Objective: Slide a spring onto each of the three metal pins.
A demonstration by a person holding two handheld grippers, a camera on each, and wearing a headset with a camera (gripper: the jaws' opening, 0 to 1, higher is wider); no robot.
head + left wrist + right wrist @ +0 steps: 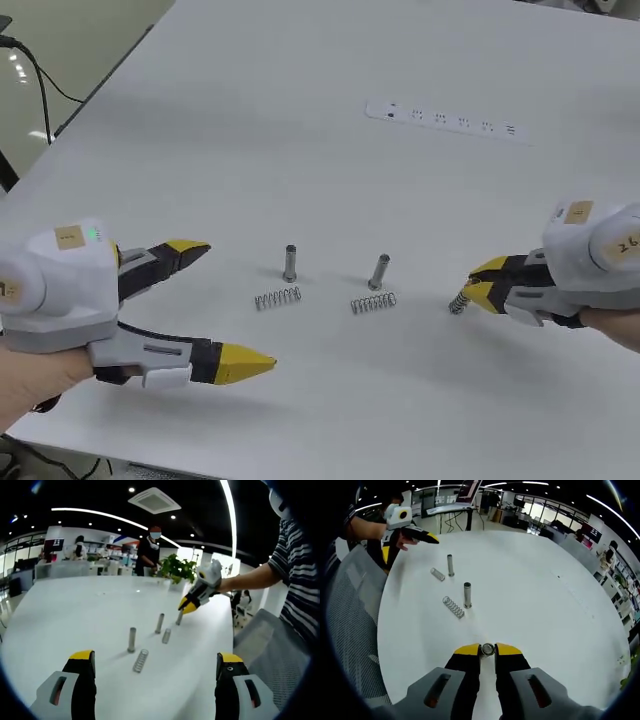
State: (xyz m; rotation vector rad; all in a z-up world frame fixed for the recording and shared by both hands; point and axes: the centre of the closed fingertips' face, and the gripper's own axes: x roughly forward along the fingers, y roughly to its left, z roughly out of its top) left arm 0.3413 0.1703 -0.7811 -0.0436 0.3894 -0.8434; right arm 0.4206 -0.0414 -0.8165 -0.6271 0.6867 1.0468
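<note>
White counter point(300, 150) spreads out under bright office lighting, with a power strip point(445, 120) lying toward its far side. Two metal pins stand upright near the middle, well apart from each other: the first pin point(290, 262) closer to the left claw point(228, 305), the second pin point(380, 270) closer to the right claw point(485, 283). A loose spring point(277, 298) lies flat just beside the first pin on the person's side, and a second spring point(373, 303) lies the same way by the second pin. The left claw is spread wide with nothing between its yellow tips, hovering short of the first pin. The right claw is pinched nearly closed on a third spring point(459, 303), tilted at the counter; its own view shows a round metal end between the jaws, and I cannot tell whether a pin sits inside
</note>
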